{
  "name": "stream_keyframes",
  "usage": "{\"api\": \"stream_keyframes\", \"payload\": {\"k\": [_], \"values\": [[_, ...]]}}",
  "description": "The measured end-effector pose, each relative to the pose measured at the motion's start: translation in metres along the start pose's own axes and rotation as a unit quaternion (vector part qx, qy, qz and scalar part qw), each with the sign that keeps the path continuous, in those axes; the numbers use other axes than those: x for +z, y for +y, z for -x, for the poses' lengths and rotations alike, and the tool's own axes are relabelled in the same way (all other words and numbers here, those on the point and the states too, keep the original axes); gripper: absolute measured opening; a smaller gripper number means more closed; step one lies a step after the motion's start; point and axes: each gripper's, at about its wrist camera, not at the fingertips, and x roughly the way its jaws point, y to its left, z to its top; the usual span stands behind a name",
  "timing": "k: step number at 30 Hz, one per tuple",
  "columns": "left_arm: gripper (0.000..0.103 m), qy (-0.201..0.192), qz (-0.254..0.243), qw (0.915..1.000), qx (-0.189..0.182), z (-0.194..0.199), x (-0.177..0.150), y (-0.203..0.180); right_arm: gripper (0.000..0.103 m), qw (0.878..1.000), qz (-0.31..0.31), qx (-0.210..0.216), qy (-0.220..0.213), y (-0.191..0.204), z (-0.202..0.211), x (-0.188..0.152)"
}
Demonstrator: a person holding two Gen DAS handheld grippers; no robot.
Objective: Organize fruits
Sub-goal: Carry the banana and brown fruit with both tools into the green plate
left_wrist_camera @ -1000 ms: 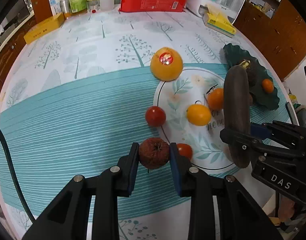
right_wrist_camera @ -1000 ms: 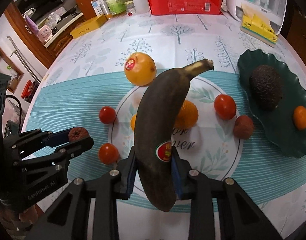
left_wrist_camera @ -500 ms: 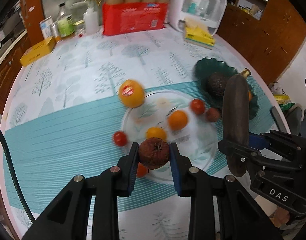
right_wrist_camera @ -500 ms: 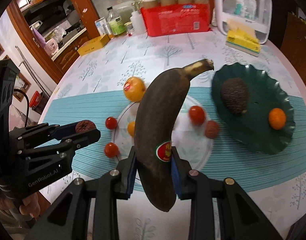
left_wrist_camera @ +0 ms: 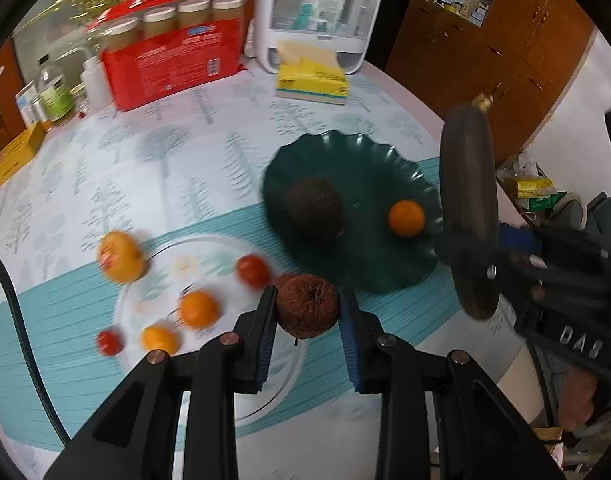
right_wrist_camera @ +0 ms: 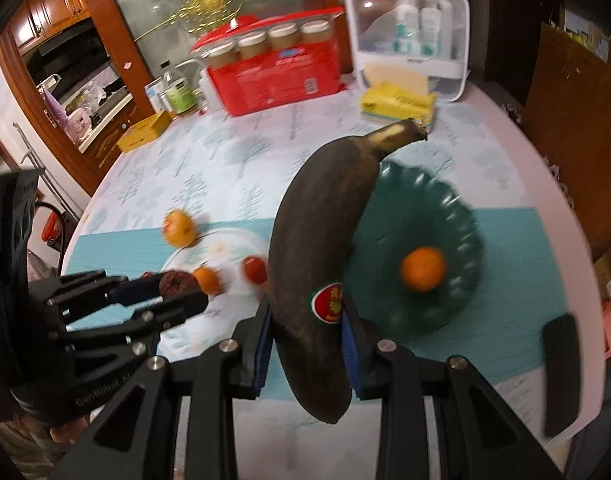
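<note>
The left gripper [left_wrist_camera: 307,312] has its blue-padded fingers clamped on a wrinkled brown round fruit [left_wrist_camera: 307,305], held above the table. The right gripper [right_wrist_camera: 306,320] is clamped on a blackened overripe banana [right_wrist_camera: 321,272] with a red sticker, its stem pointing to one o'clock. In the left wrist view, the dark green scalloped plastic plate [left_wrist_camera: 369,168] lies at twelve o'clock from the brown fruit, carrying a dark avocado [left_wrist_camera: 315,209] and a small orange mandarin [left_wrist_camera: 405,218]. The white floral plate [left_wrist_camera: 209,248], blurred, sits at ten o'clock with small orange and red fruits on it.
</note>
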Motion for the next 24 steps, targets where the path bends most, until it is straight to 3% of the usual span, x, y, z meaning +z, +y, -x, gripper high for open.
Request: {"api": "stream_keyframes", "payload": {"k": [5,12,24], "values": [[0.028,-0.002,0.011,0.9999,0.001,-0.033,0.029,-0.039,0.031,0.999,0.034,-0.018,-0.004,-0.046,-0.008,0.031],[0.028,0.011,0.034,0.9993,0.011,-0.090,0.053,-0.078,0.031,0.995,0.092,-0.017,0.029,-0.092,-0.060,0.063],[0.028,0.054,0.082,0.9941,0.045,-0.149,0.050,-0.082,0.031,0.987,0.135,0.026,0.088,-0.118,-0.142,0.074]]}}
